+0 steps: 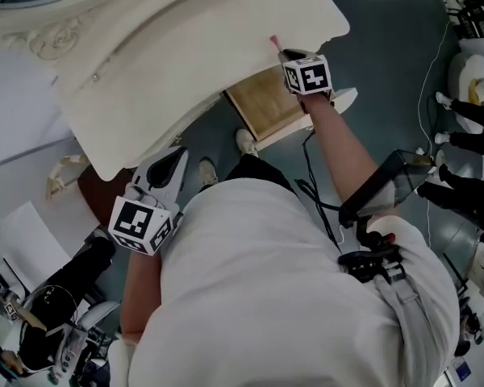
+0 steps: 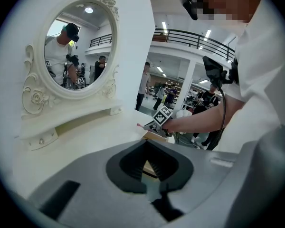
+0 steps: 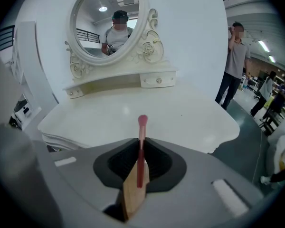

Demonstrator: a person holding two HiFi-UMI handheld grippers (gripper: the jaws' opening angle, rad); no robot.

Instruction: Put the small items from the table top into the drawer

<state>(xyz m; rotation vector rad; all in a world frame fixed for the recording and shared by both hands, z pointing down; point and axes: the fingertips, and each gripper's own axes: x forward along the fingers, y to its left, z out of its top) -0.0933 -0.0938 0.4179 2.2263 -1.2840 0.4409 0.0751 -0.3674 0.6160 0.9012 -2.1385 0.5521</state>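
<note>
- The white, curvy-edged dressing table point(image 1: 210, 63) with its oval carved-frame mirror point(image 3: 104, 23) is the largest thing. In the head view no other small item shows on its top.
- The open drawer with a pale wooden bottom point(image 1: 266, 103) juts out under the table's front edge at the person's right. Its mouth is narrow and partly tucked beneath the overhang. I judge the main risk is that the long item catches the table edge or drawer wall on the way down and twists out of the grip.
- The left gripper point(image 1: 168, 168) hangs at the table's near left edge, well apart from the drawer. Its jaws sit together with nothing between them.
- The right gripper point(image 1: 284, 53) is at the front edge, just above the drawer. Its jaws are narrowly apart and clamped on the item.
- The slim pink stick with a rounded pink tip point(image 3: 142, 127) is pinched low on its shaft. Most of its length pokes forward over the table top. So thin a hold could let it pivot or slip, and letting go early would drop it outside the drawer.
</note>
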